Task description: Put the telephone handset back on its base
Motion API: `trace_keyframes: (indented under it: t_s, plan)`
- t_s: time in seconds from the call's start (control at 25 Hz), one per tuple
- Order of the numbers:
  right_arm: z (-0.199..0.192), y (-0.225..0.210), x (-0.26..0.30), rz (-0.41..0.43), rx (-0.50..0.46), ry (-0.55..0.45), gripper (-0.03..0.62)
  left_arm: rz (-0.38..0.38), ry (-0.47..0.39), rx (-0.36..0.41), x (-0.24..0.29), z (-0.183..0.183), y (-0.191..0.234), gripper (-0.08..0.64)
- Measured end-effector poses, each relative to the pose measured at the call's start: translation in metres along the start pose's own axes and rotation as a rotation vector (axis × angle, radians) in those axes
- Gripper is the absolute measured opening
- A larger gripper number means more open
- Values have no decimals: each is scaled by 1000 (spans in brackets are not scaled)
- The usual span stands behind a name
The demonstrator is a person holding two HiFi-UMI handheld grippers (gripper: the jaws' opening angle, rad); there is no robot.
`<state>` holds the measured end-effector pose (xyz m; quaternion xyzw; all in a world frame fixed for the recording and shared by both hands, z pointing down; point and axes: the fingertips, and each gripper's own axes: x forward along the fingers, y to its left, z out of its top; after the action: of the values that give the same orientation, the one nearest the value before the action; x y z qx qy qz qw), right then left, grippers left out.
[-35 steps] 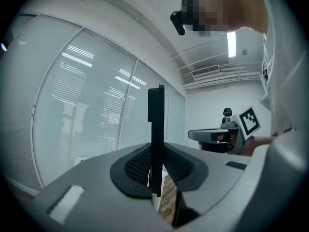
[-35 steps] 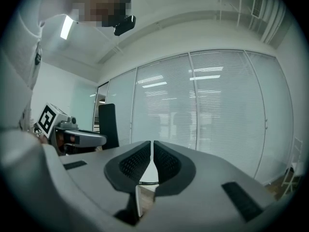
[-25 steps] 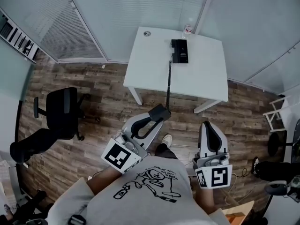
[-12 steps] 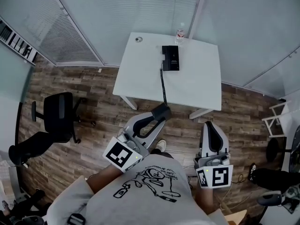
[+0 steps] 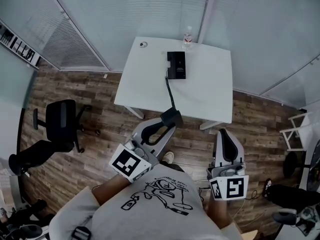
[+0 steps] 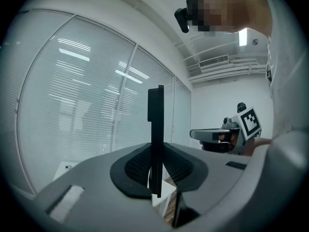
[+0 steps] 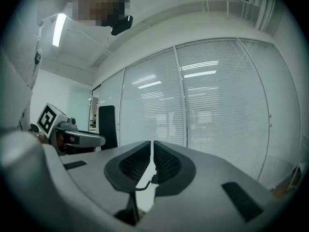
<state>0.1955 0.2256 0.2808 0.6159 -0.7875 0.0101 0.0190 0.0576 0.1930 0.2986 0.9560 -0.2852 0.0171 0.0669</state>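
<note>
Carry step, with the handset in hand and short of the table. The white table (image 5: 210, 94) stands on a wood-plank floor (image 5: 90, 104) against glazed walls with blinds, and an office chair (image 5: 62, 121) is well off its left edge.

The left gripper (image 5: 170, 119) is clamped on the black telephone handset (image 6: 155, 110). In the left gripper view the handset stands upright and edge-on between the ribbed pads, which press on it from both sides. The right gripper (image 7: 151, 151) has its jaws drawn together with only a sliver of gap and nothing between them. It is carried level beside the left gripper, to its right, and plays no part in the step.

The telephone base (image 5: 176, 65) lies flat near the far edge of the tabletop, about midway between the two far corners. Its cradle is empty. The cord (image 5: 171, 94) runs from the base's near end across the tabletop, over the near edge and down to the held handset. The handset and the left gripper hang over the floor, just short of the table's near edge and well apart from the base.

Judged next move: bring the handset over the near edge to the base, turn it from upright to lie along the cradle, lower it, then part the jaws.

A small bottle (image 5: 187, 35) stands at the far edge, just beyond the base and near enough to be knocked.
</note>
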Motion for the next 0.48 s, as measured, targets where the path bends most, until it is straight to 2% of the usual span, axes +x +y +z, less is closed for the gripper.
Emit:
trace_keyframes:
  t_s: [0.48]
  plan:
    - [-12, -7, 24, 14, 11, 24, 17, 6, 19, -18, 14, -10, 21, 67]
